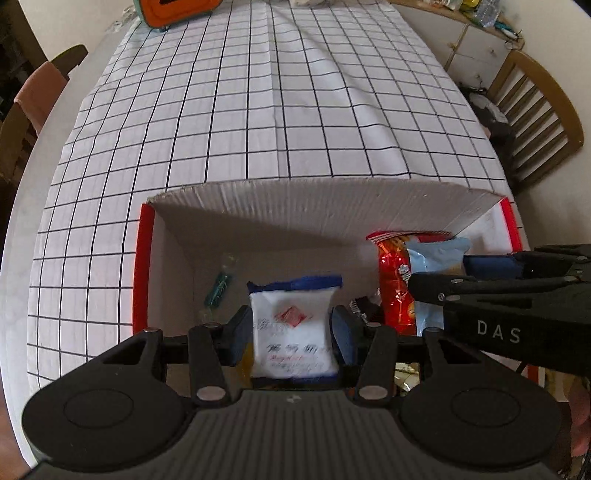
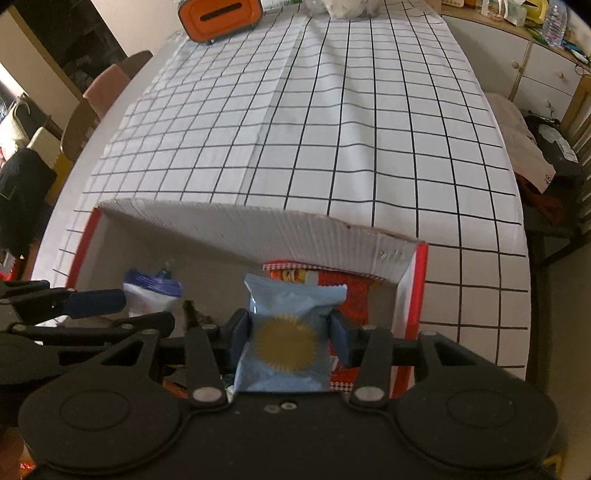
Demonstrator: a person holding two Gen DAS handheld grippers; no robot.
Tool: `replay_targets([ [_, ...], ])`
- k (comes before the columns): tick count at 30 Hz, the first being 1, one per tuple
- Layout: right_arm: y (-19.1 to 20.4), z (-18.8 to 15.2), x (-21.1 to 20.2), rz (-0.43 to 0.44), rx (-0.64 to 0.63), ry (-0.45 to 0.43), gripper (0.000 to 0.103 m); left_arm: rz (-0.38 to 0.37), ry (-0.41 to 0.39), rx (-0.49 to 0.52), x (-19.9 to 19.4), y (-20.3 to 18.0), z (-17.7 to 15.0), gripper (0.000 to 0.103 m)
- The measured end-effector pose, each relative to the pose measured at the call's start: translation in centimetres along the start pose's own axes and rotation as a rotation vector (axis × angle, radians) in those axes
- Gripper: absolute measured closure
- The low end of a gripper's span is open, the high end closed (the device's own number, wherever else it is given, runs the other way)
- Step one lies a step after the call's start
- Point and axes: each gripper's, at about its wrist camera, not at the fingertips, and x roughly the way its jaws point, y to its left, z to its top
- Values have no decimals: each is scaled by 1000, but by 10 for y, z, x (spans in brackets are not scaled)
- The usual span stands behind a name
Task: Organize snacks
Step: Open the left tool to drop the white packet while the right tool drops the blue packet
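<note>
1. The landmark is the open cardboard box (image 1: 236,206), white inside with red outer walls, sitting at the near end of the checked tablecloth (image 1: 295,92); its far flap stands up.
2. The left gripper (image 1: 291,332) hangs over the middle of the box, pointing steeply down into it. Its jaws are partly closed, with the blue pads pressed on both sides of a white snack packet (image 1: 293,325) with a blue top edge and a red diamond mark. The packet is held upright above the box floor.
3. The right gripper (image 2: 290,334) is over the right part of the box, also tilted down. Its jaws are narrowed onto a light blue snack packet (image 2: 291,325) bearing a gold sunburst, gripped at both sides.
4. Behind the light blue packet, against the box's right wall, a red snack bag (image 2: 354,295) lies inside the box.
5. On the box floor toward its left wall lies a small green wrapped sweet (image 1: 220,287).
6. Dark wrappers sit low in the box between the two held packets; I cannot tell what they are.
7. Far beyond the box, at the other end of the cloth, stands an orange container (image 2: 221,16).
8. A wooden chair (image 1: 539,110) stands to the right of the table, past the box.
</note>
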Motion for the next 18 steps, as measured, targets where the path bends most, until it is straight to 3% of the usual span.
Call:
replay_targets([
  [9, 4, 3, 9, -17, -39, 2, 57, 24, 8, -28, 6, -1, -2, 56],
  [18, 2, 1, 0, 29, -65, -3, 55, 40, -10, -59, -2, -4, -8, 57],
])
